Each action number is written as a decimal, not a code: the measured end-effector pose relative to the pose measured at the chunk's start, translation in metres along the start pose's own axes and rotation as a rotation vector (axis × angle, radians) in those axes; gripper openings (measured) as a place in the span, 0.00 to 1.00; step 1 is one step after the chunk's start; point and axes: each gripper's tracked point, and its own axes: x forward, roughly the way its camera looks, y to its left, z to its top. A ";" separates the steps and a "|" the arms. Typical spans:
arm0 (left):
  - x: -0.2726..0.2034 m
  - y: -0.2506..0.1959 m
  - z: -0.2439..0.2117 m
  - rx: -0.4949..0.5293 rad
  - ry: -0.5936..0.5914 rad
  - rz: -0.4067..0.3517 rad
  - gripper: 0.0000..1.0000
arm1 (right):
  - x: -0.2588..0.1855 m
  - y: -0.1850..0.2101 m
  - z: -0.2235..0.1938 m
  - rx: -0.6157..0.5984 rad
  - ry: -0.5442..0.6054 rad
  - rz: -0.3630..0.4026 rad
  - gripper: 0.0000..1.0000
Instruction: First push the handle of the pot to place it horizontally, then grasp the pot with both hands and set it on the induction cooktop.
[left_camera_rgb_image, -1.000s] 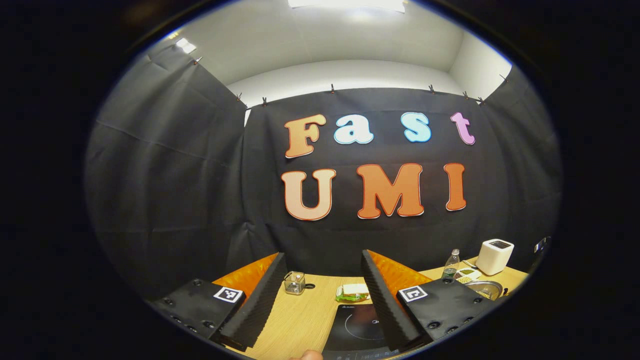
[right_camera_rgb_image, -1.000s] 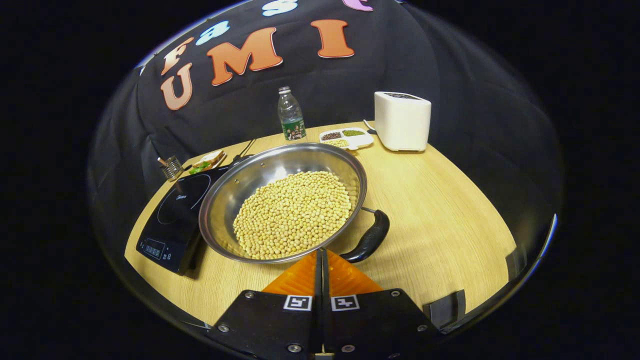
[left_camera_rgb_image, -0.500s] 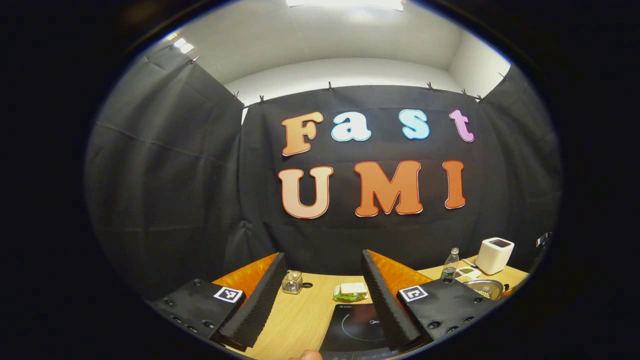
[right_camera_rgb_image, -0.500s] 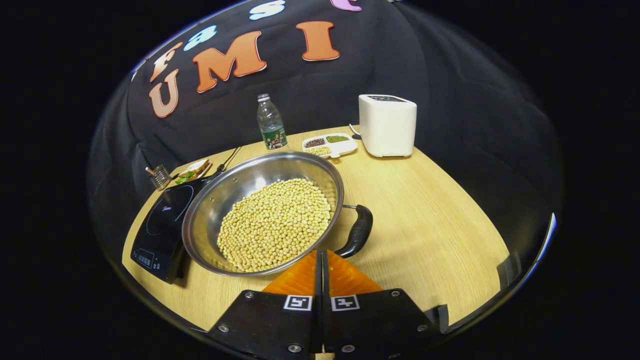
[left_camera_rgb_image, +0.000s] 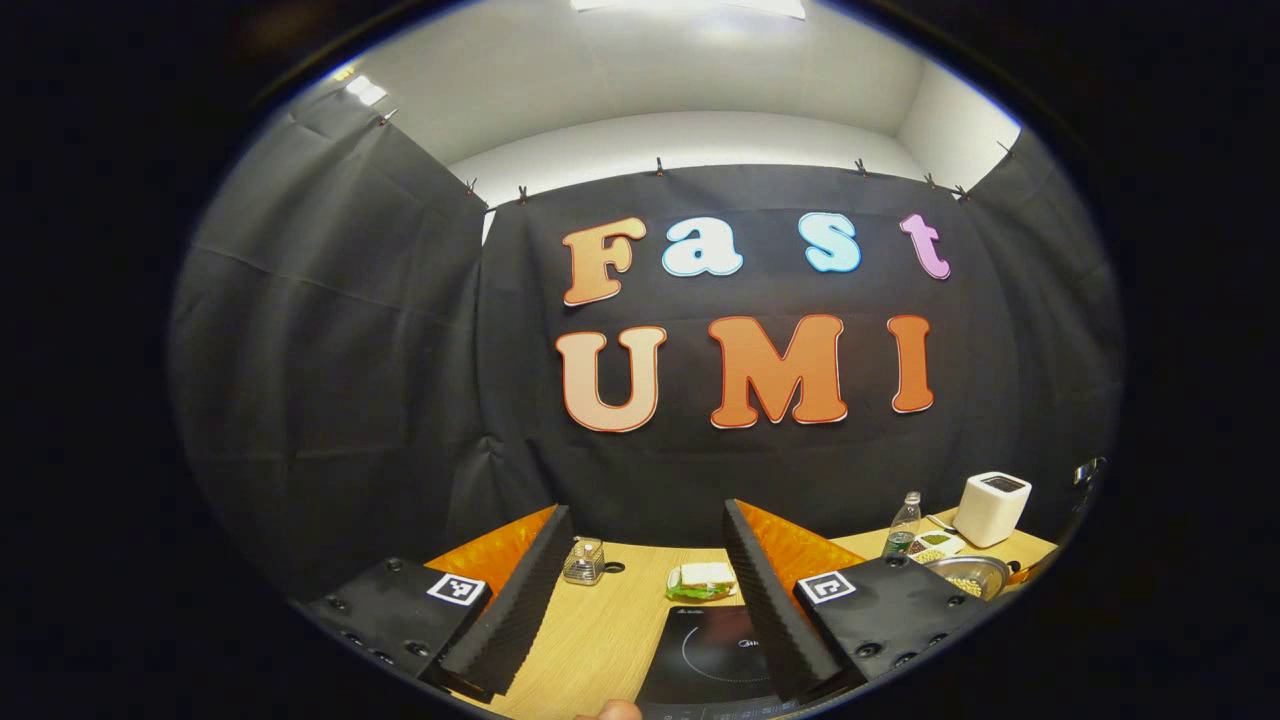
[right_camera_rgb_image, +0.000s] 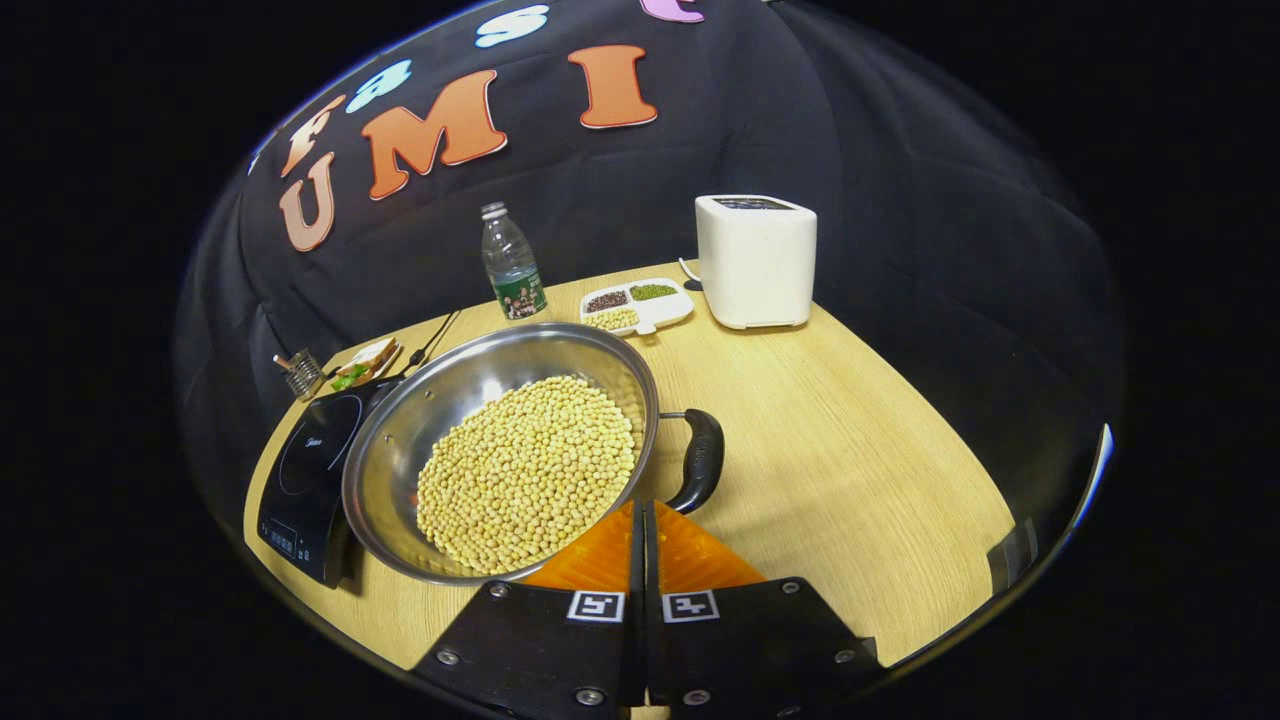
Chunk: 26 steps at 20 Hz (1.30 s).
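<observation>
— Inspector: Where is the pot (right_camera_rgb_image: 500, 450) sitting?
— Assistant: On the table (right_camera_rgb_image: 850, 480), touching the induction cooktop (right_camera_rgb_image: 305, 475); the right gripper (right_camera_rgb_image: 642, 520), fingers pressed together, is nosing against its handle (right_camera_rgb_image: 700, 460).
— Inspector: The left gripper (left_camera_rgb_image: 640, 590)?
— Assistant: Hovering wide apart, gripping nothing.

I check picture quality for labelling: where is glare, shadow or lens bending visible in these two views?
Left gripper view: the bright ceiling light is overexposed; the wall edges curve. Right gripper view: the shiny steel pot of yellow beans reflects light on its inner wall, casts a shadow toward the black induction cooktop; the wooden table edge bows.
</observation>
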 end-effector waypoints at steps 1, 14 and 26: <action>0.001 -0.001 -0.002 0.001 0.004 -0.002 0.99 | 0.002 -0.001 0.001 0.004 -0.002 -0.002 0.00; 0.006 -0.048 -0.016 0.022 0.030 -0.064 0.98 | 0.036 -0.017 0.028 0.011 -0.018 -0.018 0.00; 0.016 -0.171 -0.063 0.034 0.047 -0.211 0.98 | 0.037 -0.032 0.047 0.006 -0.070 -0.051 0.00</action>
